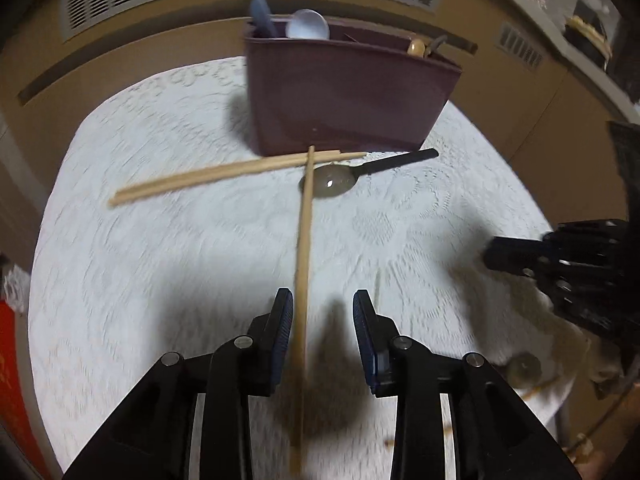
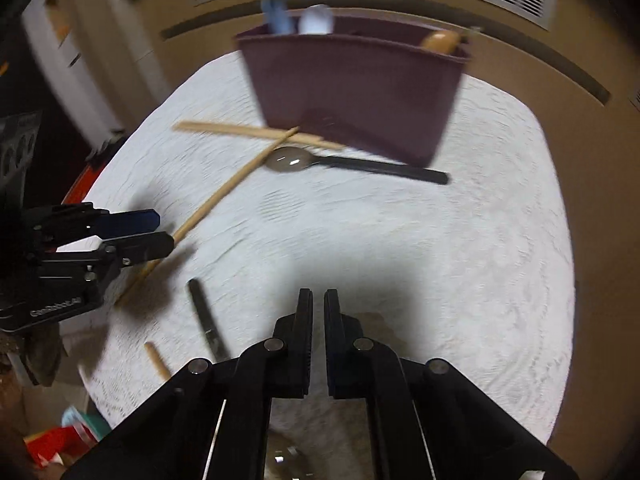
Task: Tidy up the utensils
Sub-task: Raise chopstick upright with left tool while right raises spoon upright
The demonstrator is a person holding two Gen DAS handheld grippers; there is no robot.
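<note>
Upright, the maroon caddy (image 1: 344, 92) holds spoons (image 1: 307, 25); left tool (image 1: 322, 314) released, right tool (image 2: 318, 316) clenched empty.

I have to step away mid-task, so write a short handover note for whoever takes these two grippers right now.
Left gripper: open, a loose chopstick between its jaws, not pinched.
Right gripper: shut, nothing visible between the pads.
Holder: already has some utensils standing in it.
Left on the cloth: chopstick pair and black-handled spoon before the holder, plus a dark utensil nearer.
</note>
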